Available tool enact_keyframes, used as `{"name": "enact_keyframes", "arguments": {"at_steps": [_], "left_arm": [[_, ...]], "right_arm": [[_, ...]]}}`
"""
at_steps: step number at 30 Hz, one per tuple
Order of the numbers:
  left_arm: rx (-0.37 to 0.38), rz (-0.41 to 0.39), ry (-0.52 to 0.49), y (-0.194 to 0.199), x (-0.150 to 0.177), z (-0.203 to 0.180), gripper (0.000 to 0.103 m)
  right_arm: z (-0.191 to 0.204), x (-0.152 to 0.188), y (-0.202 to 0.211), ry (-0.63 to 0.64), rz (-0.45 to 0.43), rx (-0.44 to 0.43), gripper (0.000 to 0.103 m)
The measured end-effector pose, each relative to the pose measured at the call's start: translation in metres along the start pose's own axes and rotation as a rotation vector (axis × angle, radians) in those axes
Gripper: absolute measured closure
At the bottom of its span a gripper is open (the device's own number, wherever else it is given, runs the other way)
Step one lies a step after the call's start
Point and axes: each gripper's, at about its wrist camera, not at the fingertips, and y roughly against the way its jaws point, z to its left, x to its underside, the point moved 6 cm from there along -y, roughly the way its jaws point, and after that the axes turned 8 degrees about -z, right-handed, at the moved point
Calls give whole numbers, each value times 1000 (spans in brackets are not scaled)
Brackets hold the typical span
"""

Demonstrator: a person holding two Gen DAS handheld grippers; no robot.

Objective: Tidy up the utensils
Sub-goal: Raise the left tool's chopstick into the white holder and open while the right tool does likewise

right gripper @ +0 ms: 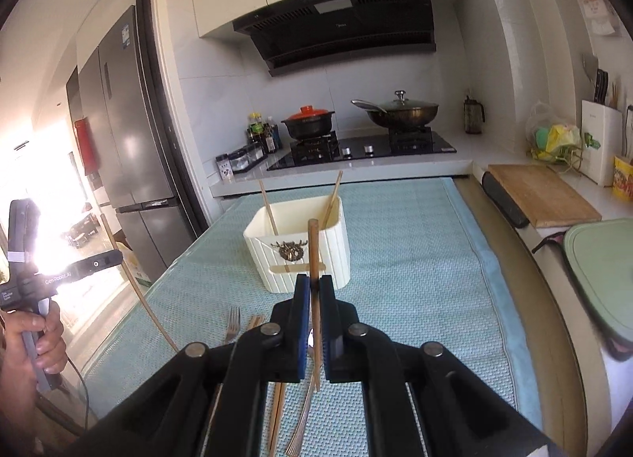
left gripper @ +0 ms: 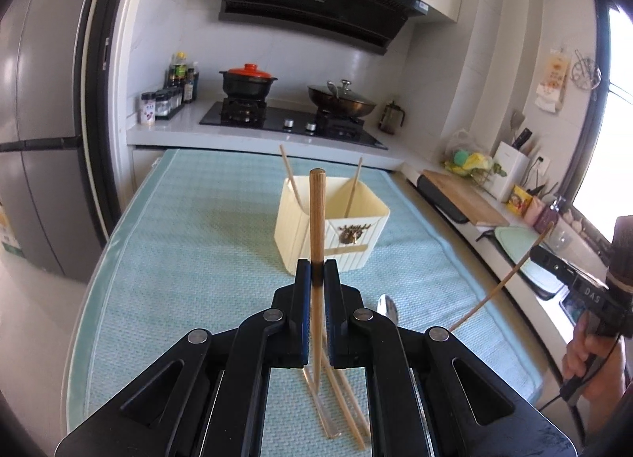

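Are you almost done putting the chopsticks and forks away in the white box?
Partway. Done: two chopsticks already stand in the white box. In hand: the left tongs and the right tongs are each shut on one chopstick, lifted above the blue mat. Left: loose chopsticks, a fork and a spoon lie on the mat.
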Motion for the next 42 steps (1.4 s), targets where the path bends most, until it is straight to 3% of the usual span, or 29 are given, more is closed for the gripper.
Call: {"name": "enact_keyframes", "arguments": {"at_steps": [16, 24, 30, 36, 42], "left_arm": [[37, -43, -11, 0, -30, -17, 99], [53, -80, -4, -12, -73, -16, 99], [59, -148, -22, -25, -120, -22, 99], [40, -183, -42, -68, -158, -26, 99], [36, -115, -21, -138, -164, -23, 99]], "right_arm": [[16, -47, 7, 33, -70, -43, 98], [19, -82, -18, 56, -85, -48, 98], [22, -128, -40, 64, -136, -50, 98], [24, -175, -80, 79, -177, -45, 98], [25, -187, -139, 70, -150, -57, 98]]}}
